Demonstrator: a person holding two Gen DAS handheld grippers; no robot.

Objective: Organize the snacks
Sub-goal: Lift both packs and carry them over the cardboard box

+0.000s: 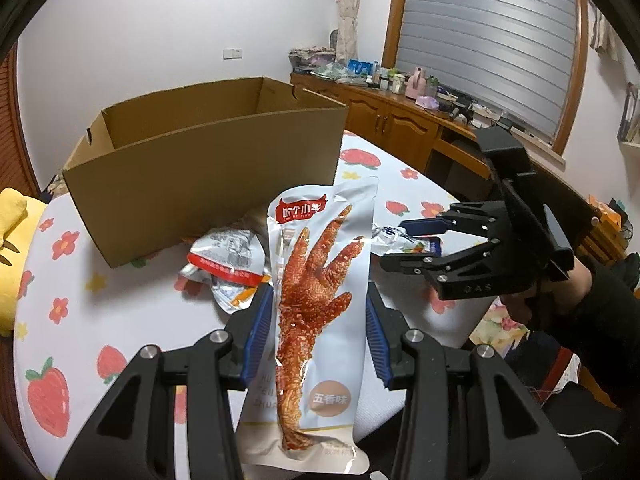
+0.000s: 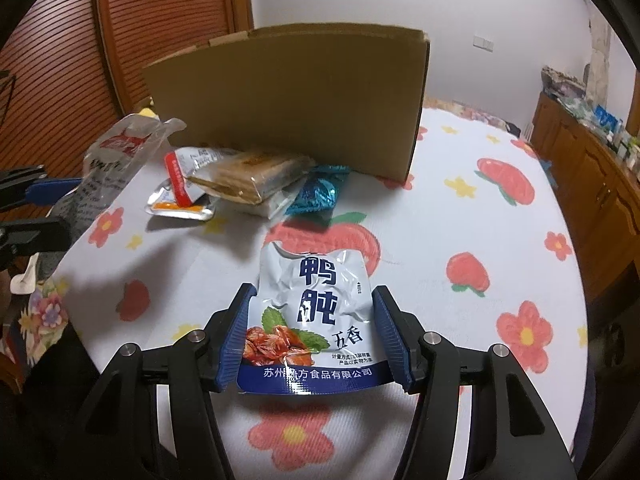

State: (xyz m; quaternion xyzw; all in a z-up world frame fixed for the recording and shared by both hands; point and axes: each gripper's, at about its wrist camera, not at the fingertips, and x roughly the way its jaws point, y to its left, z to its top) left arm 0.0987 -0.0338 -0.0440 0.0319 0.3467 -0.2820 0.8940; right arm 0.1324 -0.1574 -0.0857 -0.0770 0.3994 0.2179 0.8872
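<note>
Your left gripper (image 1: 318, 334) clamped on a tall white chicken-foot pouch (image 1: 316, 312), "五香味" on a tan dot, raised before the cardboard box (image 1: 200, 160), your right gripper (image 2: 314, 344) pinching a crinkled duck-gizzard packet (image 2: 316, 312) reading "鸭肫", "五香", above the strawberry-print tablecloth (image 2: 460, 240).

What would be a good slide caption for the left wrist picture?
Left gripper grips a chicken-foot snack pouch before an open cardboard box.
</note>
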